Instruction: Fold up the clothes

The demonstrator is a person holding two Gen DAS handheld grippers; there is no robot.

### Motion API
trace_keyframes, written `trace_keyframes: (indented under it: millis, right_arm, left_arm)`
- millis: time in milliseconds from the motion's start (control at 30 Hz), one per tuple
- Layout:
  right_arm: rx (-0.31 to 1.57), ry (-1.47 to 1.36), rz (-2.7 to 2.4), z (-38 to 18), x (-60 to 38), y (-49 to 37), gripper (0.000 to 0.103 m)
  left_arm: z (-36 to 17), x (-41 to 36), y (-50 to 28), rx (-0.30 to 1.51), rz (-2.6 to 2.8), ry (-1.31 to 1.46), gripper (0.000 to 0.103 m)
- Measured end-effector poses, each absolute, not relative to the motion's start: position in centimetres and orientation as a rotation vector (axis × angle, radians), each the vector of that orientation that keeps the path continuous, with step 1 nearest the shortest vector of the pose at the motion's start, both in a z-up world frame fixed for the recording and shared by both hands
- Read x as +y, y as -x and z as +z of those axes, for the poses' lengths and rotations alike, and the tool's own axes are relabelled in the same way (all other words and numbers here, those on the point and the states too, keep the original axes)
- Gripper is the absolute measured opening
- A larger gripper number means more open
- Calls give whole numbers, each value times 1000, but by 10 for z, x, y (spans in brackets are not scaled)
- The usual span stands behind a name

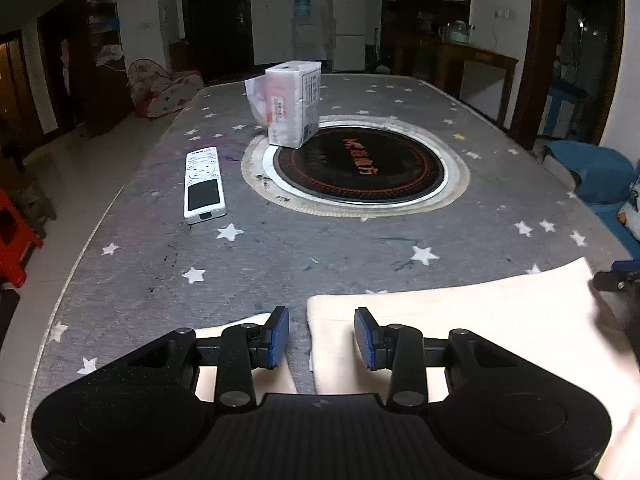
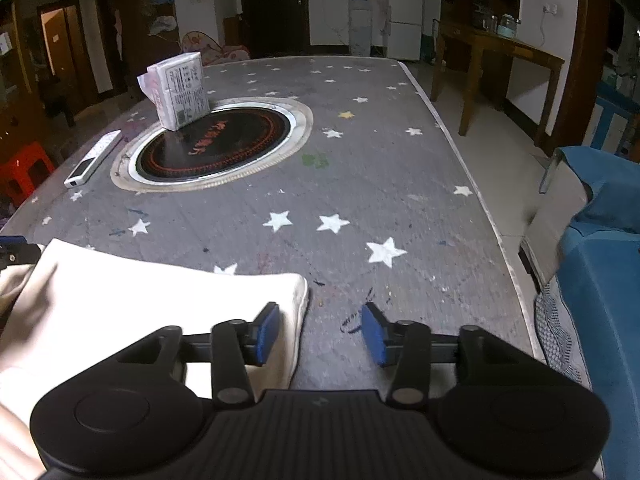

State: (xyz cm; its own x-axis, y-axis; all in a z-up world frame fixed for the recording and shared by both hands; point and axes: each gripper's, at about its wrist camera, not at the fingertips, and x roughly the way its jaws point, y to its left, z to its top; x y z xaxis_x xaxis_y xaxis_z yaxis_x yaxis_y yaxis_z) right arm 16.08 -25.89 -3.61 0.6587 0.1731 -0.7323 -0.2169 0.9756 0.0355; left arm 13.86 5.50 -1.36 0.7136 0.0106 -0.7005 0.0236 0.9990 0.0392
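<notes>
A grey star-print table point(image 1: 360, 248) carries a round black cooktop point(image 1: 360, 170) mid-table, a carton point(image 1: 294, 104) perhaps overlapping its far-left rim, a remote point(image 1: 204, 184) left, cream cloth point(image 1: 480, 312) near.

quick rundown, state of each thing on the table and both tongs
left tongs: open, over the cloth's left edge, gripping nothing
right tongs: open, straddling the cloth's right edge, gripping nothing
cream cloth: lying flat on the table, near edge
remote: lying face up, left of the hotplate
tissue pack: standing upright, partly on the hotplate rim, its end torn open
hotplate: set into the table, looks unlit
</notes>
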Motion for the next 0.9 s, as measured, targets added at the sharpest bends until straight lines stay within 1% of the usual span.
trace_keyframes:
  millis: [100, 200, 267, 300, 367, 400, 433, 467, 533, 800, 900]
  right_arm:
    - [824, 62, 228, -37, -257, -167, 47]
    - [831, 74, 258, -39, -251, -172, 46]
    - [840, 88, 278, -41, -246, -175, 43]
    - [845, 95, 282, -42, -244, -177, 41]
    - [857, 107, 296, -45, -240, -180, 19]
    - [859, 103, 304, -46, -239, -181, 16]
    - [860, 99, 312, -46, -238, -183, 9]
    - [850, 114, 312, -44, -236, -184, 7]
    - [823, 136, 309, -39, -233, -188, 6]
    - [727, 209, 283, -22, -219, -222, 6]
    - [737, 222, 279, -28, -214, -235, 6]
  left_arm:
    - [-23, 56, -148, 810, 0, -45, 42]
    - [-30, 56, -154, 832, -23, -39, 40]
    - [-31, 56, -156, 835, -44, -36, 33]
    - [-31, 55, -157, 835, -55, -35, 25]
    - [-31, 55, -159, 832, -73, -38, 14]
    - [-30, 54, -160, 825, -77, -48, 10]
    - [-29, 54, -162, 819, -80, -58, 8]
    - [-28, 54, -163, 813, -83, -60, 7]
    - [-25, 55, -168, 799, -83, -53, 6]
    - [-24, 58, -200, 756, -39, -35, 5]
    - [-29, 57, -211, 754, -24, -44, 6]
